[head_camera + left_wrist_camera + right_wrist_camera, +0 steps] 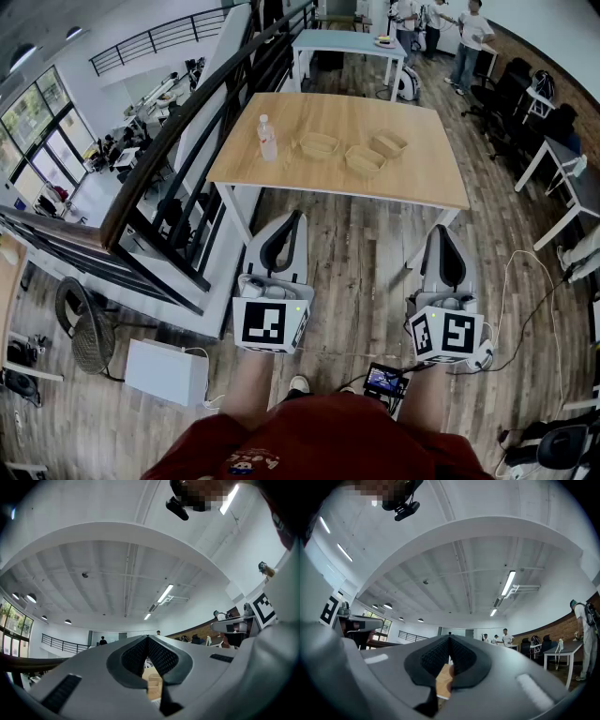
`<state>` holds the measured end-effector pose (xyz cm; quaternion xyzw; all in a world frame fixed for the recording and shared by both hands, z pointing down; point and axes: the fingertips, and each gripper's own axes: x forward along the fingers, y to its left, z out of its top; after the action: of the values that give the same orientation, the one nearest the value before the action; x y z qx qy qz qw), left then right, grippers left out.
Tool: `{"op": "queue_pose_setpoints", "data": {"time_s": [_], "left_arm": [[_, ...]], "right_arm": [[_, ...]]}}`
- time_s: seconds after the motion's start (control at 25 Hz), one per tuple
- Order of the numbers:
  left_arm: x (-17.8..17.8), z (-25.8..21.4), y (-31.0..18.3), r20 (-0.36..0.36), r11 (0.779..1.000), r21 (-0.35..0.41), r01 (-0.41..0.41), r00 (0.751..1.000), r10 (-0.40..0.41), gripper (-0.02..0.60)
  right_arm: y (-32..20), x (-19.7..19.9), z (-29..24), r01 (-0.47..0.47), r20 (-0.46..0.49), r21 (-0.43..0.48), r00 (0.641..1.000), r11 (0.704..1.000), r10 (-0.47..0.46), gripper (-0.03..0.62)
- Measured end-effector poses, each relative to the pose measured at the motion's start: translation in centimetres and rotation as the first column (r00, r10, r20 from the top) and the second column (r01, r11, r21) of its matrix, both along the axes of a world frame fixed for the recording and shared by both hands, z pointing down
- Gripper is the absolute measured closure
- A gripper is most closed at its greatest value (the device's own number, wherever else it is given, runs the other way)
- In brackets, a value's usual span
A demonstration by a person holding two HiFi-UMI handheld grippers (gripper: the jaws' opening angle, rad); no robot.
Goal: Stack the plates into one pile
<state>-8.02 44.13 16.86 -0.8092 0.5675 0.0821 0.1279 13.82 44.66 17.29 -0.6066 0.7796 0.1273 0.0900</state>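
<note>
- Red clothing (309, 441) on the person fills the bottom edge of the head view, and a shoe (298, 382) shows just above it on the plank floor (356, 272).
- Left gripper (298, 216) is held over the floor, short of the wooden table (412, 178). Its marker cube (272, 323) faces the camera.
- In the left gripper view its dark ribbed pads (161, 658) meet in one seam. It is clenched on nothing, and its nose is tipped up toward the ceiling.
- Right gripper (441, 231) hangs level with the left one, also short of the table, behind its own marker cube (445, 335).
- In the right gripper view its pads (461, 657) press together too, clenched with nothing between them.
- Three shallow tan plates (365, 159) lie on the table top, spread out side by side, none resting on another.
- A clear bottle (267, 138) stands upright just left of the leftmost plate.
- A small device with a lit screen (385, 379) sits on the floor between the grippers.
- Beyond the wooden table stands a pale blue table (347, 42), and people (466, 37) stand at the far right.
</note>
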Motion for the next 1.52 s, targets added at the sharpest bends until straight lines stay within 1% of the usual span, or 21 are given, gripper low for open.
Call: {"op": "queue_pose_setpoints", "data": {"time_s": [0.28,0.4,0.56,0.68,1.12,1.36,1.52], "left_arm": [[-1.4,0.3,-0.2,-0.015,1.0,-0.022,0.005,1.0,-0.005,0.575],[-2.0,0.7,-0.2,-0.013,0.999,-0.036,0.002,1.0,-0.002,0.575],[-3.1,0.6,-0.4,-0.019,1.0,-0.025,-0.006,1.0,0.006,0.575],[-4.2,0.9,-0.7,-0.024,0.999,-0.034,-0.01,1.0,0.009,0.575],[-7.6,1.9,-1.0,-0.042,0.999,-0.037,-0.037,0.998,0.036,0.575],[-8.3,1.9,-2.4,-0.036,0.998,-0.034,-0.044,0.998,0.043,0.575],[-8.3,2.4,-3.9,-0.043,0.997,-0.065,-0.038,0.998,0.035,0.575]], "right_arm": [[-0.2,-1.4,0.3,0.004,-0.008,-0.012,1.0,1.0,-0.004,0.585],[-0.1,-1.8,0.5,-0.003,0.013,-0.015,1.0,1.0,0.003,0.585],[-0.3,-2.7,0.6,0.007,0.032,-0.024,0.999,1.0,-0.006,0.585],[-0.6,-3.9,0.8,0.009,0.034,-0.03,0.999,1.0,-0.008,0.585],[0.2,-7.4,1.1,-0.025,0.023,-0.029,0.999,0.999,0.025,0.585],[-1.3,-8.3,1.1,-0.026,0.022,-0.029,0.999,0.999,0.027,0.585],[-3.0,-8.4,1.6,-0.019,0.024,-0.035,1.0,0.999,0.02,0.585]]}}
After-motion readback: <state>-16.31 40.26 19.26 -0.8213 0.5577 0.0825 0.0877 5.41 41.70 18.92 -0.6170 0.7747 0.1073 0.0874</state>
